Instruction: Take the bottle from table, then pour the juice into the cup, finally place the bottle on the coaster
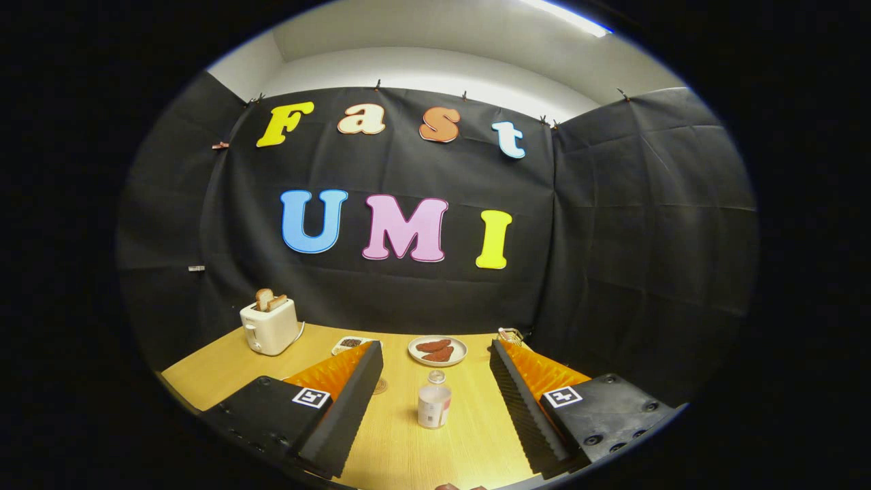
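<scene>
A small clear bottle (434, 401) with a pale label and a clear cap stands upright on the wooden table (224, 367), midway between my two fingers and a little ahead of them. My gripper (435, 354) is open wide, and neither finger touches the bottle. The left finger (350, 398) and the right finger (520, 401) are black with orange ribbed backs. Just past the left fingertip, a glass cup's base (379, 386) peeks out, mostly hidden behind that finger.
A white toaster (270, 325) with bread slices in it stands at the back left. A small tray (350, 344) of dark bits and a white plate (437, 350) with reddish-brown pieces lie beyond the bottle. A small object (509, 333) sits by the right wall.
</scene>
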